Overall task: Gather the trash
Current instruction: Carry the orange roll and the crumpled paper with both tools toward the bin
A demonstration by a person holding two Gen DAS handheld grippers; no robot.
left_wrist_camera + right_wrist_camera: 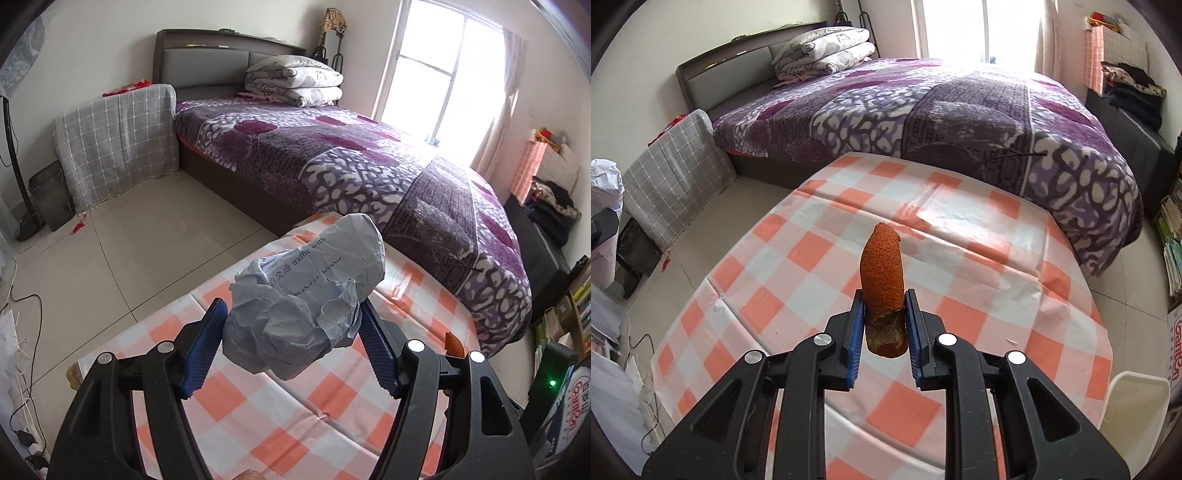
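Note:
My left gripper (pixel 293 314) is shut on a crumpled ball of printed white paper (pixel 306 295) and holds it above the table with the orange-and-white checked cloth (pixel 258 417). My right gripper (pixel 884 301) is shut on a strip of orange peel (pixel 882 273) that stands upright between the blue pads, above the same table (pixel 979 295). The tip of the peel also shows at the right in the left wrist view (pixel 454 343). The paper ball shows at the far left edge in the right wrist view (pixel 605 181).
A bed with a purple patterned blanket (pixel 369 166) stands just beyond the table. A grey checked covered piece of furniture (pixel 114 140) and a dark bin (pixel 51 195) are by the far wall. Cables lie on the floor at the left. Shelves with books stand at the right (pixel 1172 236).

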